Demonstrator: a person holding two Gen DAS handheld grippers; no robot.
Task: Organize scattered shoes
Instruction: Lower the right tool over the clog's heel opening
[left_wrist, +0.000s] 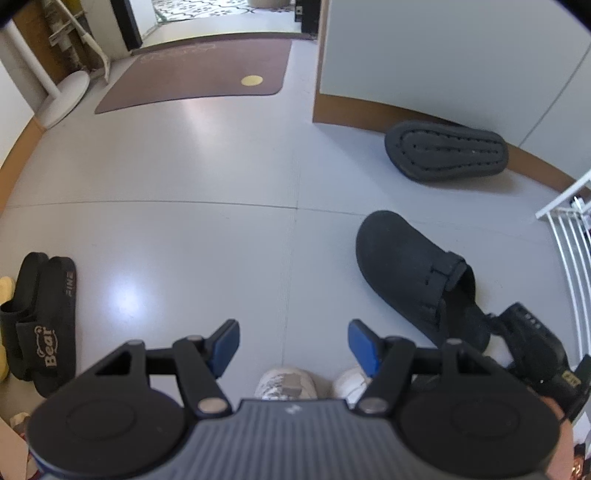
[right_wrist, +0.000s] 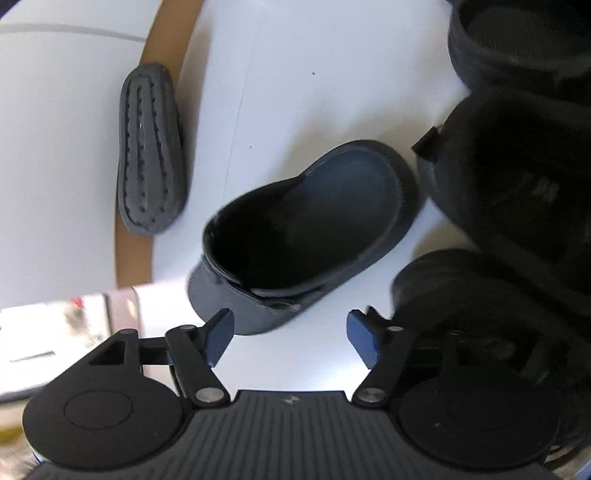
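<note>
- Black strapped sandals (left_wrist: 44, 325), matte foam with "Bear" printed in pale letters on the strap, lie as a pair far left of the black clog, beside a yellow shoe (left_wrist: 6, 291) at the picture's edge.
- The left tool (left_wrist: 293, 345) hangs over the bare, glossy grey floor (left_wrist: 184, 229) left of the clog; its 2 blue ribbed pads stand apart with nothing between them.
- A brown, flat doormat (left_wrist: 199, 74) with a round yellow mark lies well beyond the clog, near a doorway.
- The black clog (left_wrist: 413, 273), rounded toe, felt-like matte upper with a small strap, sits upright on the floor.
- An overturned grey slipper (left_wrist: 447, 151) lies beyond the clog against the tan baseboard (left_wrist: 532, 166), its ridged, dotted sole facing up.
- The right tool (right_wrist: 291, 338) hovers just short of the clog's toe (right_wrist: 236, 306), pads apart and gripping nothing; the clog's heel cup looks smooth and moulded.
- White vertical bars (left_wrist: 572, 251) stand right of the clog.
</note>
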